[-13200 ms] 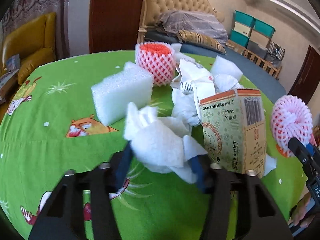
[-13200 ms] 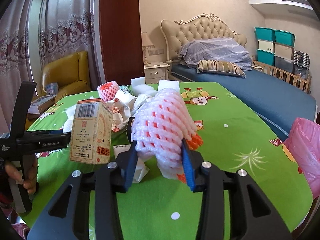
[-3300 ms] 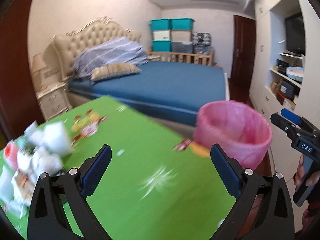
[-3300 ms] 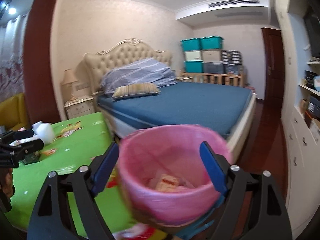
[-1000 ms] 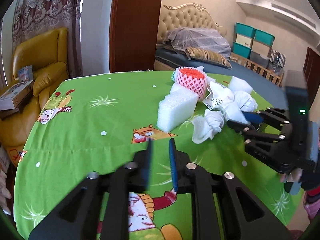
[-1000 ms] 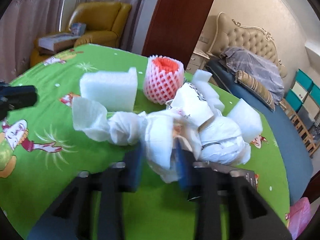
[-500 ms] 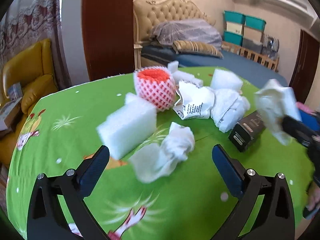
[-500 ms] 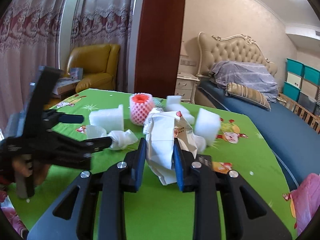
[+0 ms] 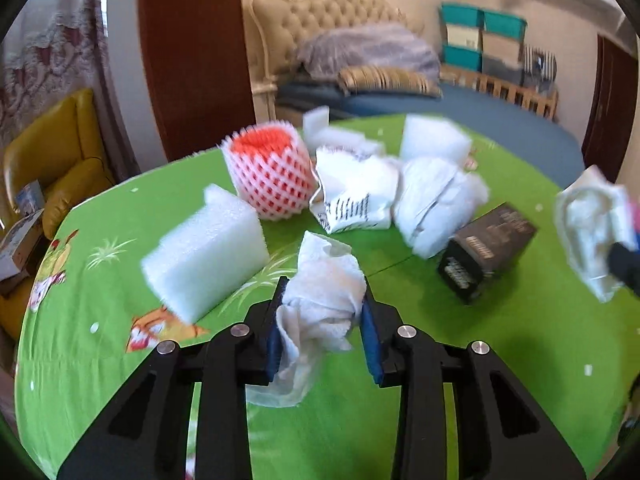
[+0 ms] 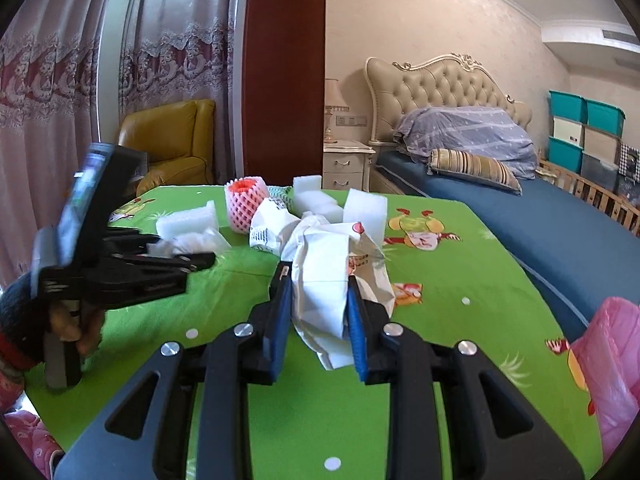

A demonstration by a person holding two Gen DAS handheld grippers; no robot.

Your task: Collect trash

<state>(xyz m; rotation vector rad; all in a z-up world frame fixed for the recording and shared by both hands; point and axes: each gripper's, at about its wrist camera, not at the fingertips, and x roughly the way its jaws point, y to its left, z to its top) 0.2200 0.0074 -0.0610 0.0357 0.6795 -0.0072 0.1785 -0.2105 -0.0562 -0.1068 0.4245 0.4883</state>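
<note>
1. Half a second ago the left gripper [image 9: 323, 320] stood wide open over the table; now its blue pads have closed on the crumpled tissue wad [image 9: 322, 300], which sits pinched between them with a loose tail hanging below.
2. Over that same interval the right gripper [image 10: 318, 312] has stayed clamped on the crumpled white paper [image 10: 332, 280], which fills the gap between its fingers and pokes out above and below them.
3. Just ahead and left of the left gripper lies a white foam block [image 9: 208, 252] on the green tablecloth [image 9: 100, 360].
4. Farther ahead of it stands the red-and-white foam fruit net [image 9: 270, 176], with a printed paper bag [image 9: 354, 196] and more crumpled white paper [image 9: 436, 200] to the right of the net.
5. Ahead and right of the left gripper sits a black box [image 9: 486, 254], resting on the cloth.
6. At the far right of the left wrist view, the right gripper's paper load shows blurred.
7. From the right wrist view, the left gripper is off to the left, and a pink-lined bin [image 10: 616, 364] sits at the lower right, beyond the table's edge.
</note>
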